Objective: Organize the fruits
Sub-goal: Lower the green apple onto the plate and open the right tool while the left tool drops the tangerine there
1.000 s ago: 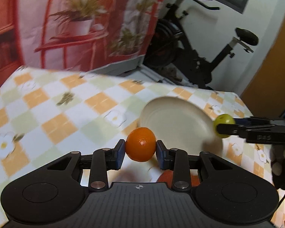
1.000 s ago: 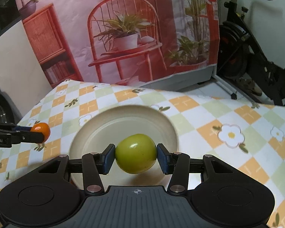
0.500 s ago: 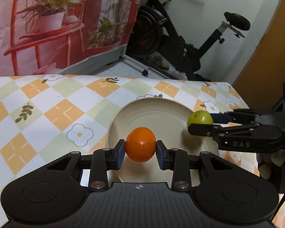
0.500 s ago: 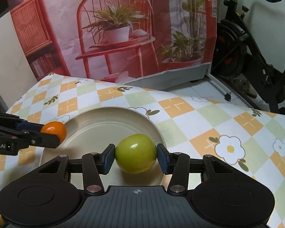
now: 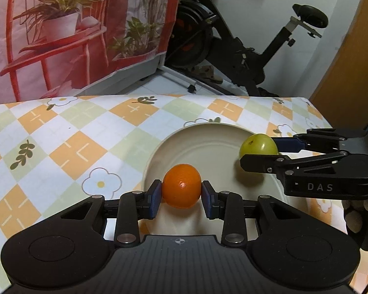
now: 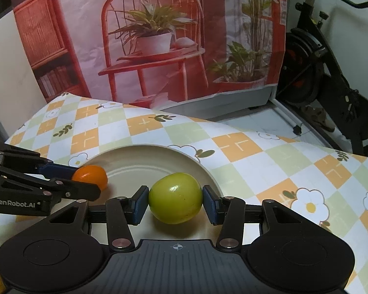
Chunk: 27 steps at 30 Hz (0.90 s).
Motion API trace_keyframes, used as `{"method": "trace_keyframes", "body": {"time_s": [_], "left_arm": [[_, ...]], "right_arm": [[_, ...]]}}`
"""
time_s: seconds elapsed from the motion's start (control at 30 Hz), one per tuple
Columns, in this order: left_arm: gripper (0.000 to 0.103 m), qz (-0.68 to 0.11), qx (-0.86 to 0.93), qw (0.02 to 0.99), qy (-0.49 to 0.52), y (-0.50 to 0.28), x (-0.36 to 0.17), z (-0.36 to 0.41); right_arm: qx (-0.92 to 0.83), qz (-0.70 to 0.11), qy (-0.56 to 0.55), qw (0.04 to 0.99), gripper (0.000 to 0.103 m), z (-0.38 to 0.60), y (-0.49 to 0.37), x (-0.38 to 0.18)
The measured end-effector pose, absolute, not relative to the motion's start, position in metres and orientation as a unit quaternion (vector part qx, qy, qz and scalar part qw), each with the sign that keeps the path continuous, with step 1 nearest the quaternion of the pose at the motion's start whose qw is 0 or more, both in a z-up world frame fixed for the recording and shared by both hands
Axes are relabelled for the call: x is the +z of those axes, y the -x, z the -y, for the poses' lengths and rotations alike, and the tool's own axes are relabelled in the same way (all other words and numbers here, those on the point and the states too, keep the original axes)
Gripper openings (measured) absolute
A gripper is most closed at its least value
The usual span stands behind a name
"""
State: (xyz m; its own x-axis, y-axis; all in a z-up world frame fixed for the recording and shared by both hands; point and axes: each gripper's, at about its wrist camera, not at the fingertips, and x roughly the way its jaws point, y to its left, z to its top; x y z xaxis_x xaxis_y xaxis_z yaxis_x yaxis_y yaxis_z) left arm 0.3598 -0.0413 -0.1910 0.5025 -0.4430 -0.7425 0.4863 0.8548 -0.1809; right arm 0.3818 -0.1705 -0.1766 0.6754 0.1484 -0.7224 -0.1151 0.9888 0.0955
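Landmark: plate (image 5: 208, 144), round, cream, bare inside, lying on the checked tablecloth (image 5: 61, 142). All places below are given from it, left to right.

1. Tablecloth. Orange, green and white diamonds with daisy and leaf prints. It spreads from under the plate on every side; left of the plate it lies bare.

2. Printed backdrop (image 6: 159, 36). Behind the plate, beyond the table's far edge. It pictures a red chair, potted plants and a red shelf.

3. Left gripper (image 5: 181, 196). Over the plate's left near rim. Its blue pads press both sides of an orange (image 5: 181, 186), held fast above the plate. In the right wrist view the same gripper (image 6: 90, 183) comes in from the plate's left edge, its fingers covering part of the orange (image 6: 92, 175).

4. Right gripper (image 6: 175, 202). Over the plate's near middle, right of the orange. Closed on a green fruit (image 6: 175, 194), pads against both sides. Whether the fruit touches the plate cannot be told. In the left wrist view this gripper (image 5: 260, 152) reaches in from the plate's right side, its lower finger crossing in front of the green fruit (image 5: 257, 144) and the plate's right rim.

5. Exercise bike (image 5: 233, 49). Behind and to the right of the plate, on the floor beyond the table.
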Motion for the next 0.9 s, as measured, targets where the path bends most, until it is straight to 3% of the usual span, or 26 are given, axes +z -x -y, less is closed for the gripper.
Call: {"method": "trace_keyframes", "body": {"time_s": [0.3,0.43,0.6,0.8,0.9], "left_arm": [[0.037,-0.413,-0.252,0.875,-0.028,-0.358,-0.193,0.045],[0.047,-0.4,-0.261,0.878,-0.028,-0.351,-0.184,0.043],[0.05,-0.386,-0.224,0.895,-0.026,-0.338,-0.165,0.033],[0.053,-0.356,-0.169,0.919,-0.002,-0.3,-0.139,0.009],[0.055,-0.342,-0.141,0.929,-0.007,-0.278,-0.128,0.001]], "right_arm": [[0.055,-0.398,-0.014,0.916,0.045,0.166,-0.387,-0.179],[0.054,-0.378,-0.009,0.924,0.046,0.165,-0.379,-0.167],[0.053,-0.361,-0.018,0.931,0.047,0.167,-0.359,-0.149],[0.034,-0.341,-0.065,0.937,0.057,0.177,-0.316,-0.134],[0.021,-0.333,-0.086,0.939,0.057,0.183,-0.295,-0.131]]}}
